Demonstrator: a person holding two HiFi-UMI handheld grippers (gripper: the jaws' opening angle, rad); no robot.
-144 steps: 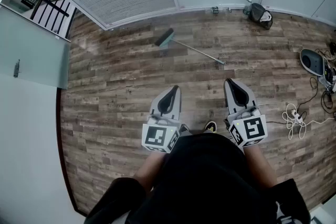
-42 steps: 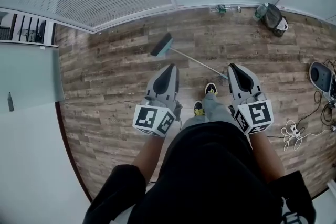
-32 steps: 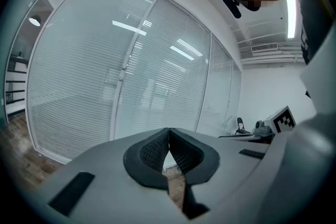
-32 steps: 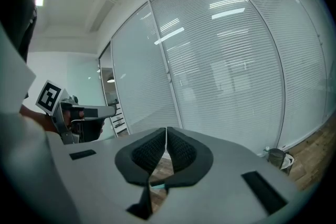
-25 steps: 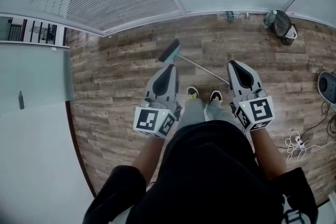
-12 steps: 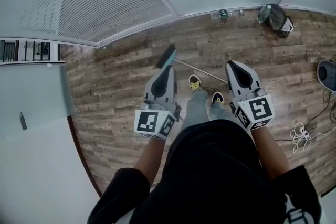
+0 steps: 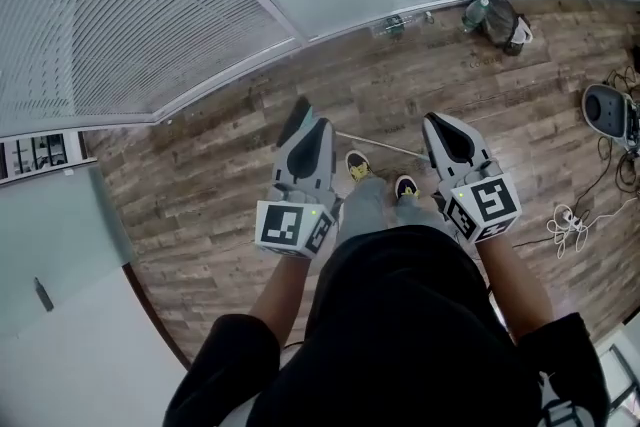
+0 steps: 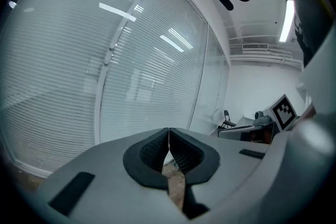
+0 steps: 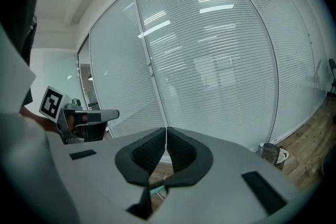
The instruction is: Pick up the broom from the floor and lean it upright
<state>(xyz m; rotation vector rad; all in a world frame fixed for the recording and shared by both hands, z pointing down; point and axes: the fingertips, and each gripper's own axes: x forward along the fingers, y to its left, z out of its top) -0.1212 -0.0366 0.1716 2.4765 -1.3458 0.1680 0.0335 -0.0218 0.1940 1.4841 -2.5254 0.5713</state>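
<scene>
The broom lies flat on the wood floor in the head view. Its dark head (image 7: 294, 122) peeks out beside the left gripper, and its thin handle (image 7: 382, 145) runs right toward the right gripper. My left gripper (image 7: 318, 125) hovers over the broom head, shut and empty. My right gripper (image 7: 437, 121) hangs near the handle's far end, also shut with nothing in it. In the left gripper view the pads (image 8: 169, 139) meet in a thin line. The right gripper view shows the same (image 9: 166, 138), with a bit of teal broom (image 9: 155, 190) below.
A glass wall with white blinds (image 7: 150, 5) stands just beyond the broom. A dark bag (image 7: 497, 18) and a bottle (image 7: 390, 25) sit at the wall's foot. Cables (image 7: 570, 223) and a grey device (image 7: 607, 108) lie on the right. The person's shoes (image 7: 357, 165) stand just behind the handle.
The person has walked toward the broom, so it now lies right in front of the feet, its head partly hidden behind the left gripper. Both grippers stayed shut and dipped forward.
</scene>
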